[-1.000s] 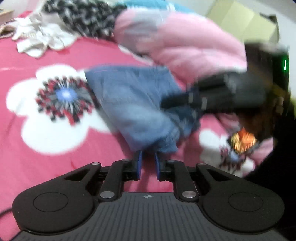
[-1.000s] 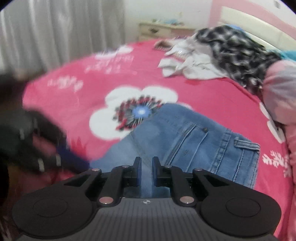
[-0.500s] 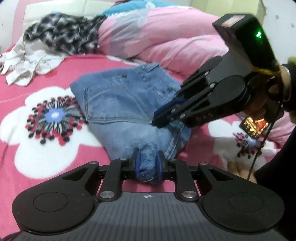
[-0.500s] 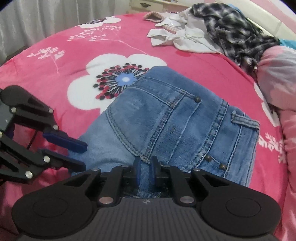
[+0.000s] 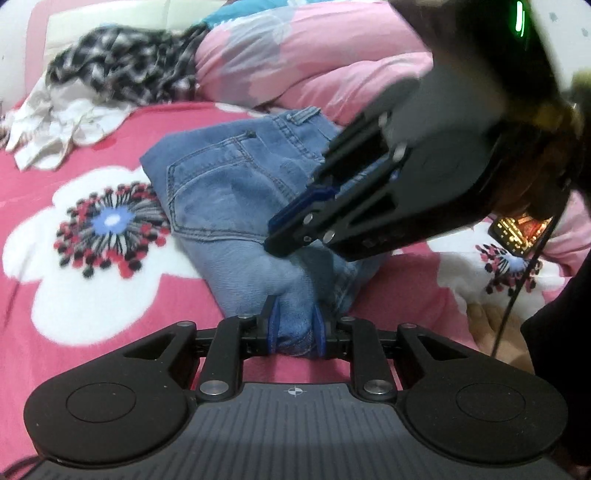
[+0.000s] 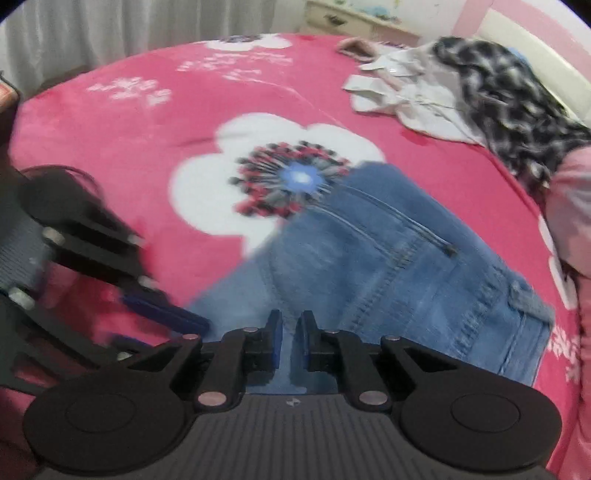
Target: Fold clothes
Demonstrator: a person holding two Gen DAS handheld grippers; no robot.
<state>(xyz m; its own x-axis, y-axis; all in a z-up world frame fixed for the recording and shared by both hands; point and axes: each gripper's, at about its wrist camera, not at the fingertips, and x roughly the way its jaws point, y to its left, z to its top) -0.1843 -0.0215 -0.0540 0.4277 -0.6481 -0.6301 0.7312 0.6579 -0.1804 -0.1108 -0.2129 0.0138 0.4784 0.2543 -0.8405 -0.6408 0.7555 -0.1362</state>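
on the pink flowered bedspread (image 5: 110, 325), near its middle: one pair of blue jeans (image 5: 236, 206), folded into a thick bundle, back pocket uppermost, waistband toward the pink quilt (image 5: 314, 62). one edge of the bundle lay beside the large white flower with the blue centre (image 5: 110, 221).

left gripper (image 5: 294, 325): blue pads either side of the near folded end of the jeans, a bunched roll of denim filling the gap and pressed by both pads; jaws narrow, held apart only by the cloth.

right gripper (image 5: 280, 229): seen from the left wrist camera coming in from the upper right, tips down on the top of the bundle. from its own camera (image 6: 289, 339) the blue pads stood narrowly apart with denim showing through the slot; whether cloth was actually pinched could not be told, the view being blurred.

further items, well apart from the jeans:
- black-and-white checked garment (image 6: 509, 96), heaped against the cream headboard (image 5: 110, 18).
- pale crumpled shirt (image 6: 410, 99), touching the checked garment.
- cream bedside cabinet (image 6: 351, 18), beyond the far corner of the bed.
- grey curtain (image 6: 92, 33), along the far side.
- part of a person's hand (image 5: 491, 325), low at the right of the left wrist view, resting on the bedspread.
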